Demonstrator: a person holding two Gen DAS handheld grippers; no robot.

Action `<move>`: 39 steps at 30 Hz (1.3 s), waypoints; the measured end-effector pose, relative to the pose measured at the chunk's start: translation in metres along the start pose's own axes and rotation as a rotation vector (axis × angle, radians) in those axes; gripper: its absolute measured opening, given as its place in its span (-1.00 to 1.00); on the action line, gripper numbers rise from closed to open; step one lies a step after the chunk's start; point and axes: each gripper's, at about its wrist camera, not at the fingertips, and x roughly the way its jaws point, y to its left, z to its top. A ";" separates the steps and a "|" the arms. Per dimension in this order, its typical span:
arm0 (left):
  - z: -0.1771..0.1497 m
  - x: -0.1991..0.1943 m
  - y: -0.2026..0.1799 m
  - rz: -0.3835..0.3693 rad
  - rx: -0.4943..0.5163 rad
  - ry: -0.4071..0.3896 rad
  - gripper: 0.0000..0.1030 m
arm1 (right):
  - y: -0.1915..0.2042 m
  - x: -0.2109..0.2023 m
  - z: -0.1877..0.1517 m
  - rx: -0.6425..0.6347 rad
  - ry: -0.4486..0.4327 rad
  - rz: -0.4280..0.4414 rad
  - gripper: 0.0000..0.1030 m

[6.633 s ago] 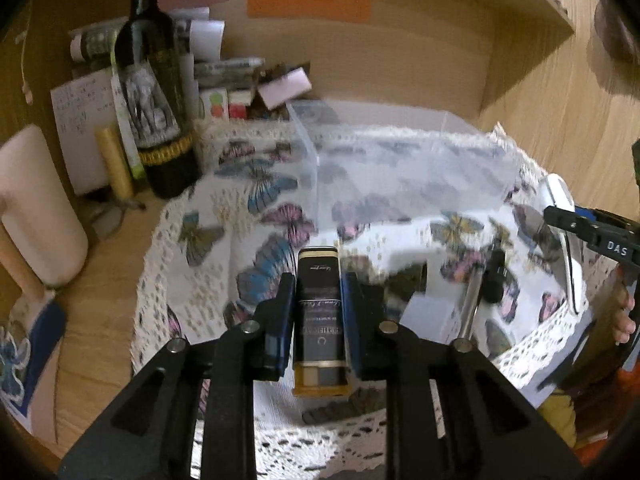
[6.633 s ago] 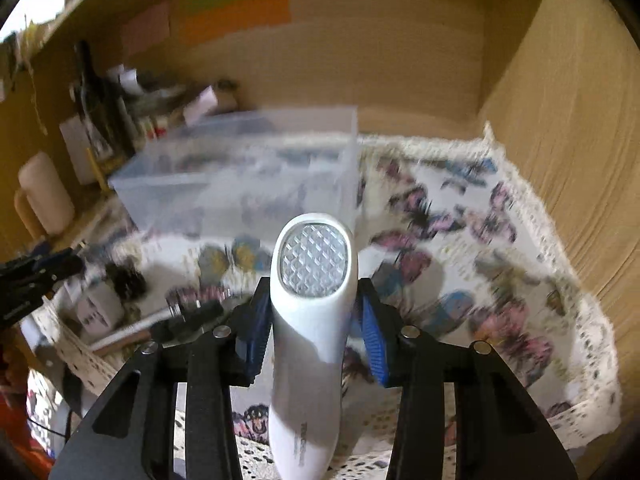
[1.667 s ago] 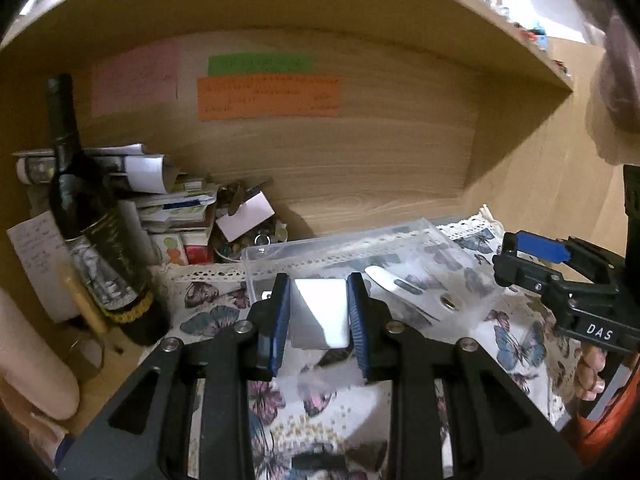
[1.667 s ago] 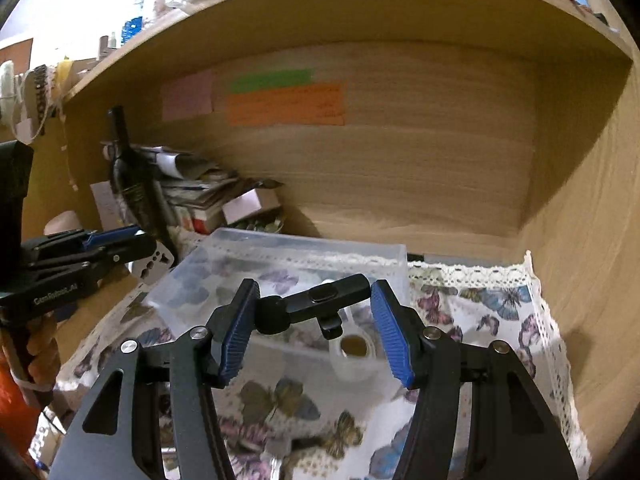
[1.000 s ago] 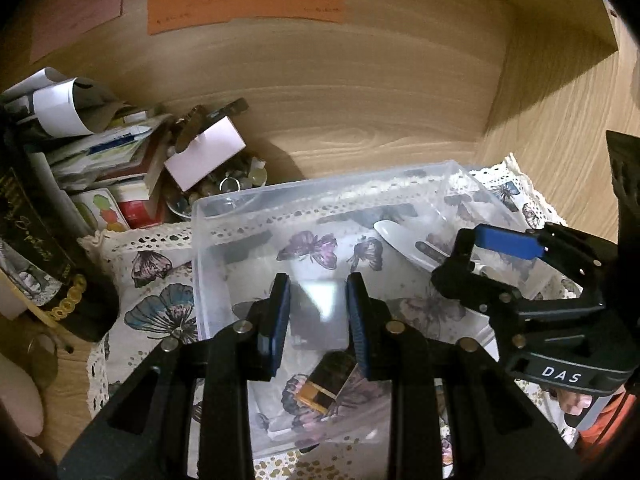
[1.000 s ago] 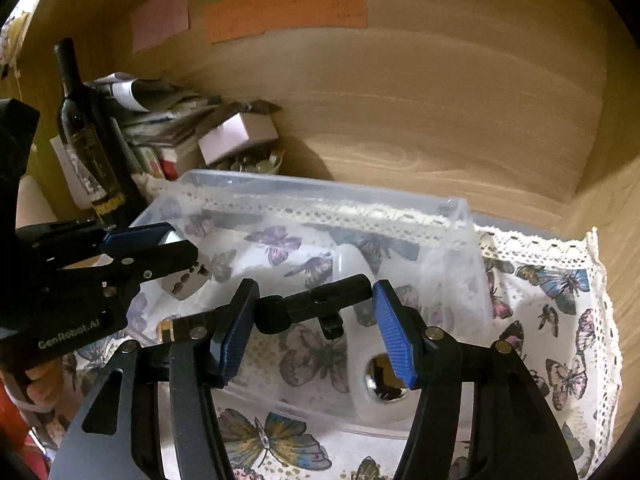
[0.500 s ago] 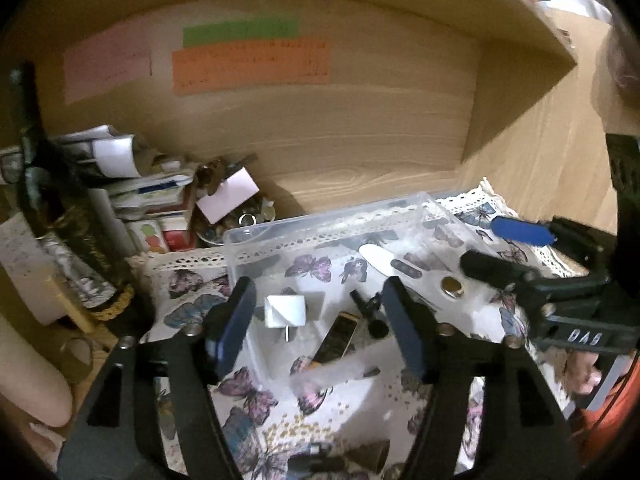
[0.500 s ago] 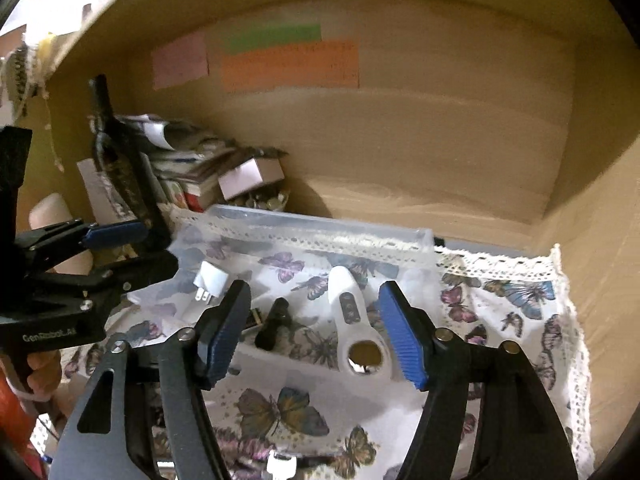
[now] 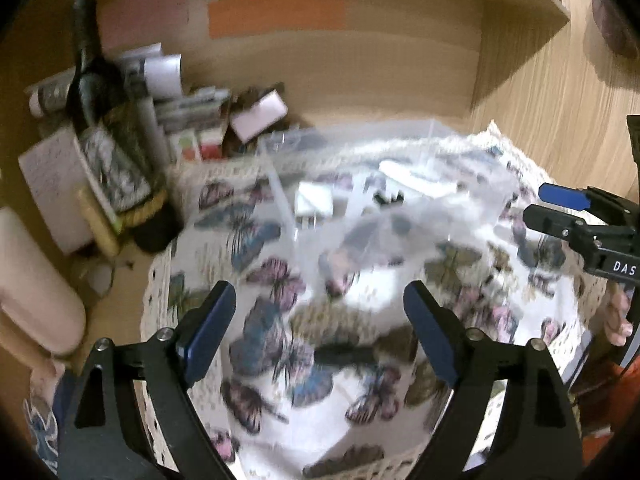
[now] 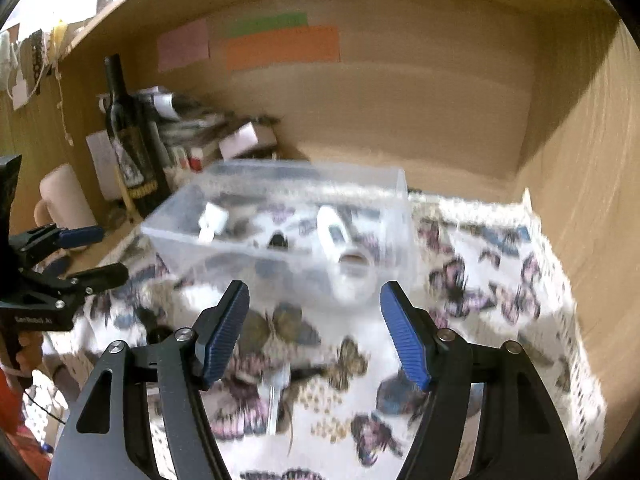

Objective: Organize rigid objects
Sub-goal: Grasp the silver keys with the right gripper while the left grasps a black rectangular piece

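The left hand-held gripper (image 9: 320, 320) has its blue-padded jaws wide apart with nothing between them, above a butterfly-print cloth (image 9: 280, 344) with a lace edge that covers the worktop. The right hand-held gripper (image 10: 314, 328) is likewise spread wide and holds nothing, over the same cloth.

Beyond both sits a clear plastic bin (image 10: 280, 216) on the cloth, toward the back of a wooden alcove. Inside it lie a white plug adapter (image 10: 212, 218), a small dark object (image 10: 278, 240) too blurred to identify, and a white handheld device (image 10: 340, 248) whose round end points toward the camera. In the left view the adapter (image 9: 314, 202) shows as a white block through the bin (image 9: 360, 184) wall.

On the cloth just in front of the right gripper lies a thin silvery item (image 10: 276, 396), blurred. A dark object (image 9: 344, 356) rests on the cloth between the left gripper's jaws, also blurred.

In the left view the other gripper enters from the right edge, its body marked "DAS". In the right view the other gripper enters from the left, marked "GenRobot.AI".

Left of the bin stands a dark wine bottle (image 10: 130, 140) with a patterned label whose writing is unreadable, beside a pile of papers and small boxes (image 10: 208, 136). On the back wall are pink (image 10: 183, 46), green (image 10: 268, 24) and orange (image 10: 282, 46) paper notes; any writing on them is illegible.
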 end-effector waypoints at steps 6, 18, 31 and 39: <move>-0.031 0.019 0.001 -0.009 0.009 0.128 0.68 | 0.002 0.018 -0.029 0.004 0.115 0.018 0.27; -0.044 0.038 -0.009 -0.060 0.019 0.198 0.32 | 0.020 0.037 -0.051 -0.038 0.210 0.043 0.03; -0.035 0.049 -0.012 -0.064 0.002 0.178 -0.15 | 0.027 0.043 -0.048 -0.073 0.185 0.018 -0.55; -0.035 0.037 -0.004 -0.071 -0.033 0.141 -0.15 | 0.014 0.026 -0.044 -0.018 0.125 0.005 -0.55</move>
